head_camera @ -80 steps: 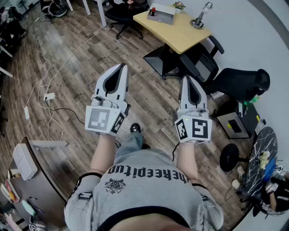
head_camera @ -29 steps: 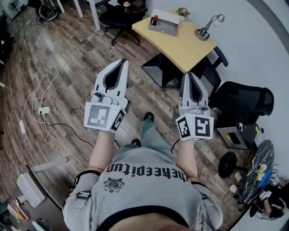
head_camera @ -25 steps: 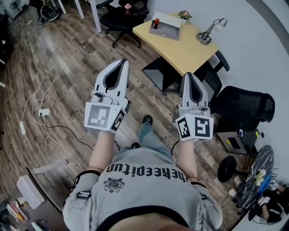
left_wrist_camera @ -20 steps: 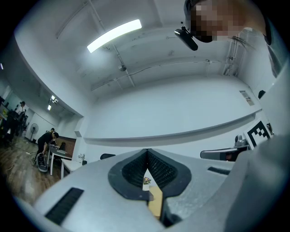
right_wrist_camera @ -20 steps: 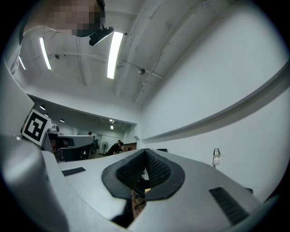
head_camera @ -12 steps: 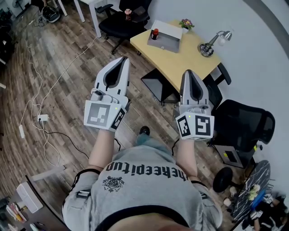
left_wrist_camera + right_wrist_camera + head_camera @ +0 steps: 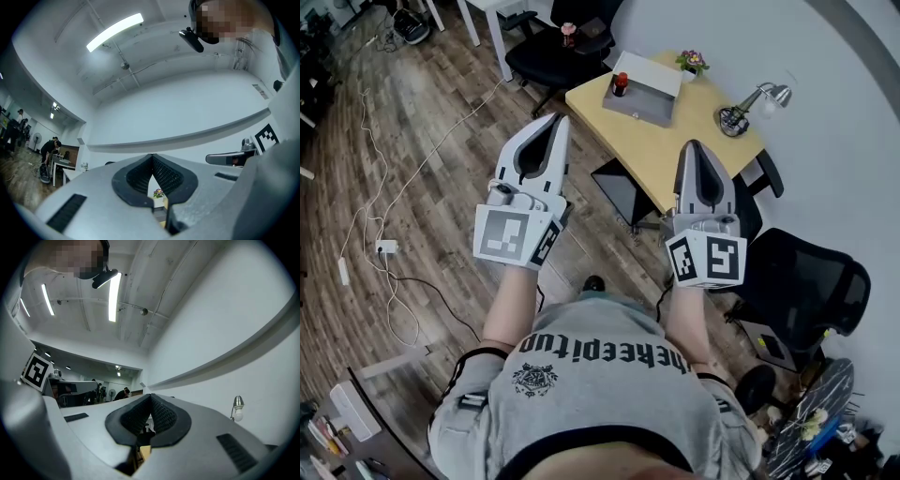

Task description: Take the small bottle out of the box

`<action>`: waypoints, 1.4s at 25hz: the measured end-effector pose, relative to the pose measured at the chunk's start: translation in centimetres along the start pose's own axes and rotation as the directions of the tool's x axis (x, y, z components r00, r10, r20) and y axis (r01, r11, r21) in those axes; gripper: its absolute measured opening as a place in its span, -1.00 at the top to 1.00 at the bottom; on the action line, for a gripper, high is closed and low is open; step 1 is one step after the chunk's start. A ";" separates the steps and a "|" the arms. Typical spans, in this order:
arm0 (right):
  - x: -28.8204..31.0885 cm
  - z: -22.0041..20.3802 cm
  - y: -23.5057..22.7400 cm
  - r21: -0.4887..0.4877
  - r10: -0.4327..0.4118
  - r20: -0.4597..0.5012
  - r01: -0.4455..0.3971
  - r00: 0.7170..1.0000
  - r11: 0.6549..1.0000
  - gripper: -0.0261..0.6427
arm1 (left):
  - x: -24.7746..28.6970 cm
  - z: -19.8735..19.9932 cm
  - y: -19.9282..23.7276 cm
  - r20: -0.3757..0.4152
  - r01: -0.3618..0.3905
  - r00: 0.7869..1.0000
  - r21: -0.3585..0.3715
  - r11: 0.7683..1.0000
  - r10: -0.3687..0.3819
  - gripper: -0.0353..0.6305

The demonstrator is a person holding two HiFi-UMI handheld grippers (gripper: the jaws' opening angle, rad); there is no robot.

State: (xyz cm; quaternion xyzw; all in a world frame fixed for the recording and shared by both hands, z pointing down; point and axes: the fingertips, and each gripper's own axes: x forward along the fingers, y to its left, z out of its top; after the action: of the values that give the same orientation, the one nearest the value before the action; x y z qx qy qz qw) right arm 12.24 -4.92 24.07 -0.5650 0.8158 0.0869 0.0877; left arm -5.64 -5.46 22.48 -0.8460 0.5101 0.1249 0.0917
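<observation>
Head view: the small bottle (image 7: 620, 84) stands at the box (image 7: 649, 77) on the counter's (image 7: 675, 141) far end, well apart from both grippers. The left gripper (image 7: 551, 129) is left of the counter over open floor (image 7: 412, 150). The right gripper (image 7: 695, 153) lines up with the counter's near edge. A black chair (image 7: 806, 281) crowds the counter's right.
Left gripper view: jaws together, nothing between them.
Right gripper view: jaws together, nothing between them.

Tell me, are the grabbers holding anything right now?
No, nothing is held. The left gripper and the right gripper both have their jaws shut together, empty. The small bottle stands in the box, far ahead of them.
</observation>
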 end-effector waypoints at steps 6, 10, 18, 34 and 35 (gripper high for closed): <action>1.4 -1.4 -2.5 0.015 0.003 -0.004 -0.003 1.000 1.000 0.92 | 2.5 -1.6 -0.5 -0.011 -0.009 1.000 0.014 1.000 0.010 0.88; 1.8 -2.1 -3.1 0.027 0.007 -0.015 -0.006 1.000 1.000 0.92 | 3.3 -2.2 -0.5 -0.021 -0.011 1.000 0.007 1.000 0.011 0.88; 3.8 -3.2 -4.0 0.032 0.005 -0.028 -0.004 1.000 0.999 0.92 | 5.4 -3.4 0.4 -0.030 -0.002 1.000 0.004 1.000 0.002 0.88; 15.9 -6.1 -8.4 0.014 -0.044 -0.031 0.044 0.999 0.999 0.92 | 17.3 -7.6 6.8 -0.032 0.057 0.998 -0.021 0.998 -0.058 0.88; 16.7 -6.2 -8.7 0.012 -0.048 -0.032 0.049 0.998 0.999 0.92 | 18.2 -7.8 7.2 -0.032 0.063 0.997 -0.024 0.998 -0.064 0.88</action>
State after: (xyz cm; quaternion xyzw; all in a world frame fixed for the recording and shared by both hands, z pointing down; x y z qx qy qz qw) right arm 14.35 -24.55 25.66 -0.5854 0.8037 0.0706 0.0805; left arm -2.96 -26.25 24.16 -0.8648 0.4828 0.1137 0.0777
